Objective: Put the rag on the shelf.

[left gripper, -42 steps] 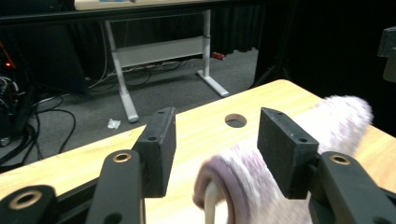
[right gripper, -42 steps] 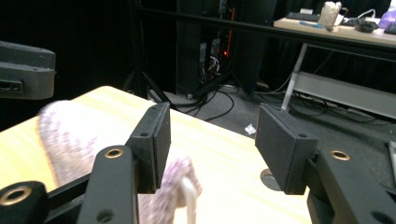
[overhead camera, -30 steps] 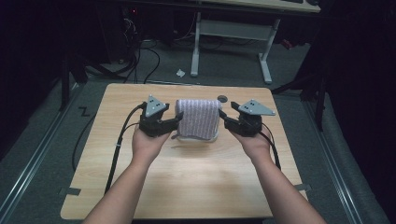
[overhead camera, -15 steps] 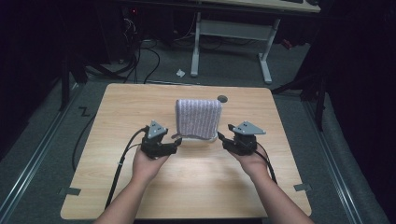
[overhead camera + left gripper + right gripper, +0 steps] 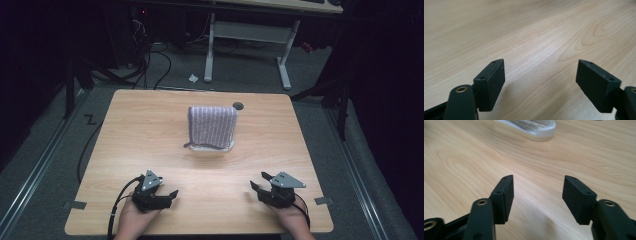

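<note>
High view: cloth is draped, both grippers parked near the front edge

High view is showing the wooden table (image 5: 150,130) with a striped grey cloth (image 5: 212,125) sitting over a white stand (image 5: 212,148), a bit back of centre toward the far edge. Draping part is looking done to me, with nothing obvious left. Left gripper (image 5: 170,196) is sitting by the near-left corner, jaws having just been opening and now standing spread wide with only bare wood between them. Right gripper (image 5: 259,182) is sitting by the near-right corner, jaws also spread and holding nothing. Cloth is lying well apart from both, up ahead and between them.
</note>
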{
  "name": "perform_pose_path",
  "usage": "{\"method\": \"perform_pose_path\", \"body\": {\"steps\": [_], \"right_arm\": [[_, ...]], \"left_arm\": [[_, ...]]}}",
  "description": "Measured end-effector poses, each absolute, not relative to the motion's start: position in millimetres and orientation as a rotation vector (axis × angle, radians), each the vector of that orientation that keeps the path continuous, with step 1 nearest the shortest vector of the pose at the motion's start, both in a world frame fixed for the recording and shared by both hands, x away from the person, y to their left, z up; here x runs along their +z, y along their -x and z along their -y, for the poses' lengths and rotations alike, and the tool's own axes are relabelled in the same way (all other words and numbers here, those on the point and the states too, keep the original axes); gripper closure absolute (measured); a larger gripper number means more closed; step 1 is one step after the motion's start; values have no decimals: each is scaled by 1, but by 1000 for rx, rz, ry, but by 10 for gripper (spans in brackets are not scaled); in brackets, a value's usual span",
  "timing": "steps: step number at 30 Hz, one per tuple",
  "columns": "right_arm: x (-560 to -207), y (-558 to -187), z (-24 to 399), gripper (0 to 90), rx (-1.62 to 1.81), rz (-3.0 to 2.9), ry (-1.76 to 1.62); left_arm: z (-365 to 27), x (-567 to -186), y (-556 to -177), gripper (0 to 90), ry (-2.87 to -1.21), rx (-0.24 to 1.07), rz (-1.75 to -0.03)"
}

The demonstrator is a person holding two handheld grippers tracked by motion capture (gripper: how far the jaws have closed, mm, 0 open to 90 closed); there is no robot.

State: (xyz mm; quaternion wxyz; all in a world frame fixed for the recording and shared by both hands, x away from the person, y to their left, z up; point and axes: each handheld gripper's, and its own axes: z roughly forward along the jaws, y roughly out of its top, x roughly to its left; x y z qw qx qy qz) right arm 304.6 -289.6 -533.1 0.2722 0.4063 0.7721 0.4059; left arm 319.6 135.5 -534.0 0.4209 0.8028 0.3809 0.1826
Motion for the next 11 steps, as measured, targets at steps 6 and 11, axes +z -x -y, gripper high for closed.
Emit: {"method": "perform_pose_path", "body": {"steps": [6,11], "right_arm": [[-531,-311,286,431,1113,-2075,-1108],[-538,-310,288,416,1138,-2112,-1136]], "left_arm": [[-136,-532,-325,265,-1976,412,-965],[-135,-530,-327,267,-1958,399,-959]]}}
